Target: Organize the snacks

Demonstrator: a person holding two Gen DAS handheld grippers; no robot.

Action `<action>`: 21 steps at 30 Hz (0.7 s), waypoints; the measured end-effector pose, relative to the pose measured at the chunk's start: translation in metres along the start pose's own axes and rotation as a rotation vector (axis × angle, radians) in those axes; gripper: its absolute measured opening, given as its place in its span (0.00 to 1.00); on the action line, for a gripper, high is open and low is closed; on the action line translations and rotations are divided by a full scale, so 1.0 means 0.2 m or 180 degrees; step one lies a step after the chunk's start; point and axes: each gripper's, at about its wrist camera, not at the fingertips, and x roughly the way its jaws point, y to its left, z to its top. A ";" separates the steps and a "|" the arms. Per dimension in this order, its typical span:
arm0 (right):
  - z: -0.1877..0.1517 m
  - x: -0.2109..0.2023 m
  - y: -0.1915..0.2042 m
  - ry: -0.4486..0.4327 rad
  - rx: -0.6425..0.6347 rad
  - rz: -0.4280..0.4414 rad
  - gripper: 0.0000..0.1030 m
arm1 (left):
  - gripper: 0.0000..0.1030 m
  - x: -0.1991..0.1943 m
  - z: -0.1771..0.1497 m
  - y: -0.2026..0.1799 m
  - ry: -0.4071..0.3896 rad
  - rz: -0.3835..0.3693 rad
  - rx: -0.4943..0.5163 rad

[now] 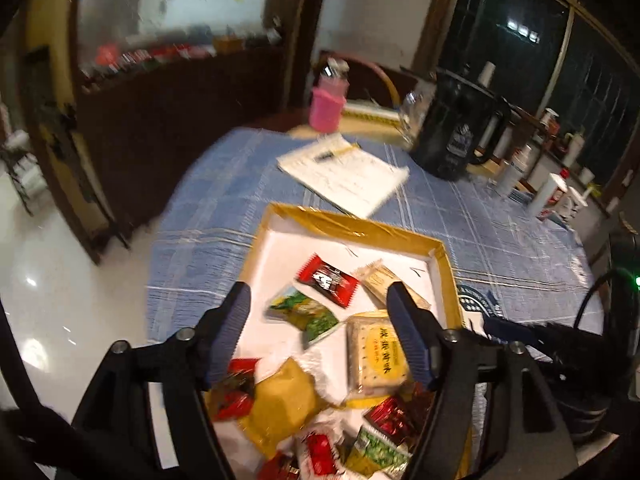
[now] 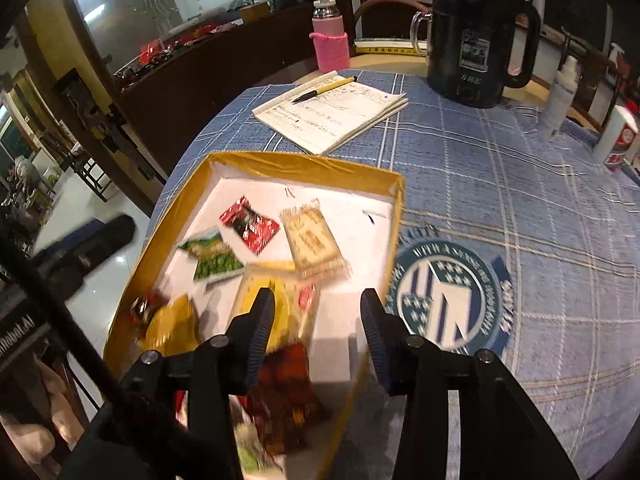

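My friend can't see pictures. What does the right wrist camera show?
An open right gripper hovers over a yellow-rimmed tray of wrapped snacks on a blue checked tablecloth. Behind the tray lie a notebook with a pen, a pink bottle and a dark jug.

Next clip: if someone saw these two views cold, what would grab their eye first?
Probably the gold-rimmed box in the middle of the blue checked tablecloth, scattered with bright snack packets, notably a red one toward its far end. Both the left gripper and the right gripper hover open over the box's near end. Behind it lie an open notebook with a pen, and a big black kettle stands further back.
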 end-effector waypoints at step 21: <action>-0.50 -0.71 -0.31 -0.0420 -0.0936 -0.0045 0.52 | 0.90 -0.93 -0.32 -0.54 -0.0852 0.1075 -0.0242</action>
